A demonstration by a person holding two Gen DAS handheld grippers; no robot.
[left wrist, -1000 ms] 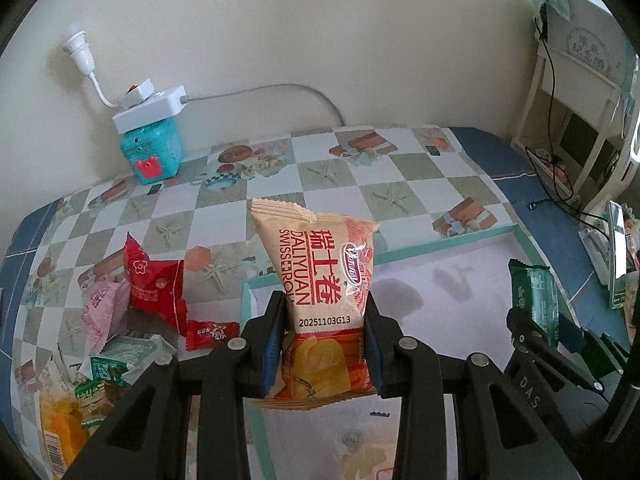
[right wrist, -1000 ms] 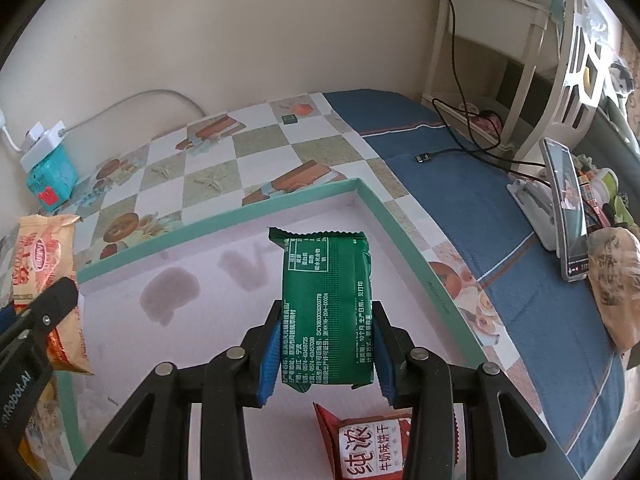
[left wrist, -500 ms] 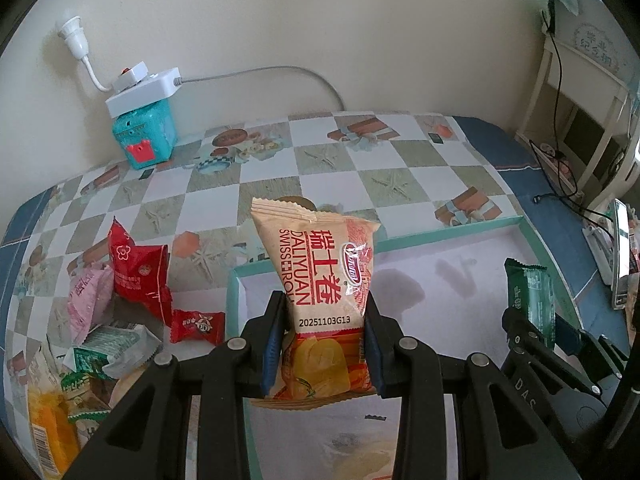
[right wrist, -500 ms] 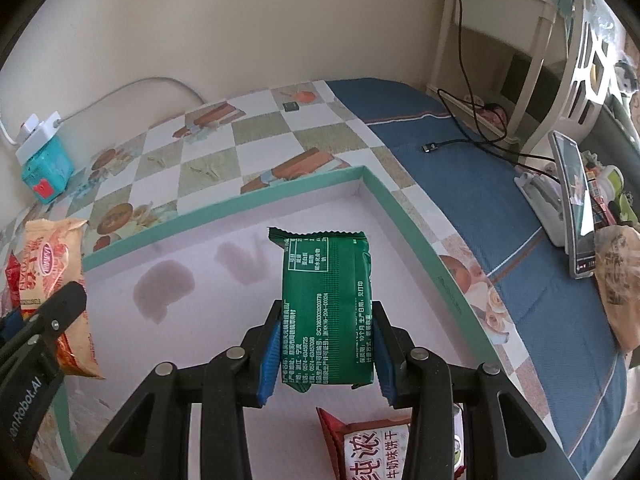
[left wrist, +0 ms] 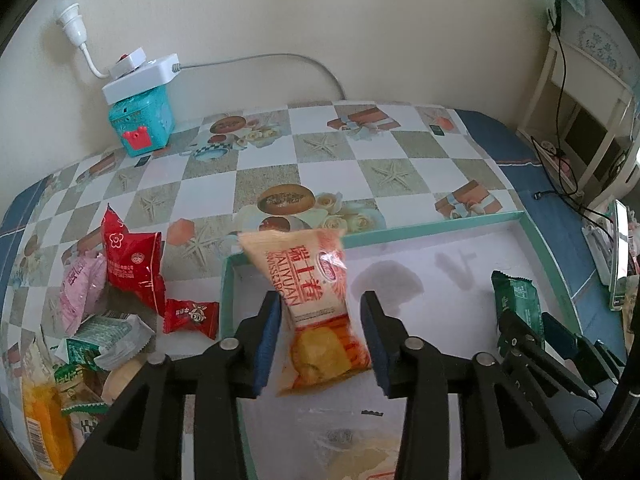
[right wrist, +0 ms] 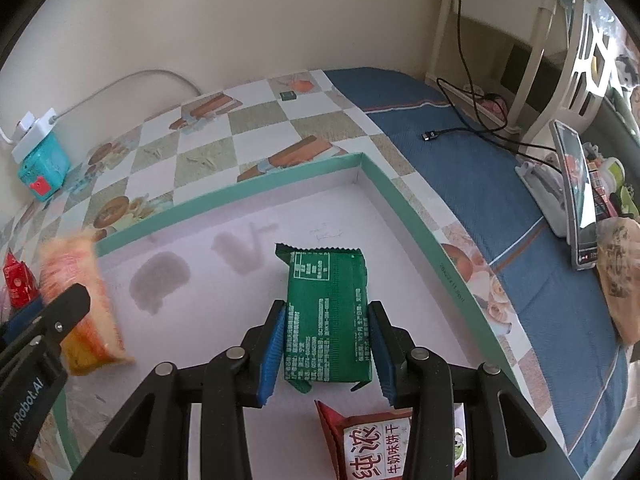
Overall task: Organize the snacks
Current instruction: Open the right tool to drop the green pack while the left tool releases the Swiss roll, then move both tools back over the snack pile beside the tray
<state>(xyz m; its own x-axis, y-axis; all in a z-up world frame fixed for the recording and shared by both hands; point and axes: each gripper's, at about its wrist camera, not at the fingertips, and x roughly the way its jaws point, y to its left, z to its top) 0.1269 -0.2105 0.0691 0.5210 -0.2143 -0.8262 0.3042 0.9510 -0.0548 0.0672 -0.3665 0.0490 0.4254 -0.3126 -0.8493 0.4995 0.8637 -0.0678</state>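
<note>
One teal-rimmed tray (right wrist: 256,186) with a white floor rests on the checkered bench (left wrist: 320,152) and contains one red biscuit packet (right wrist: 372,440) at its near edge. The left hand-held gripper (left wrist: 320,340) has just been opening, and one orange Swiss-roll packet (left wrist: 316,312) sits tilted and blurred between its parted pads above the tray. The right hand-held gripper (right wrist: 328,344) pinches one green packet (right wrist: 328,312) over the tray floor.

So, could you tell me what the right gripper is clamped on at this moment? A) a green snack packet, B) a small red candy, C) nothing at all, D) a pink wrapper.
A: the right gripper has both blue pads pressed against the sides of the green snack packet, held above the floor of the teal-rimmed tray.
</note>
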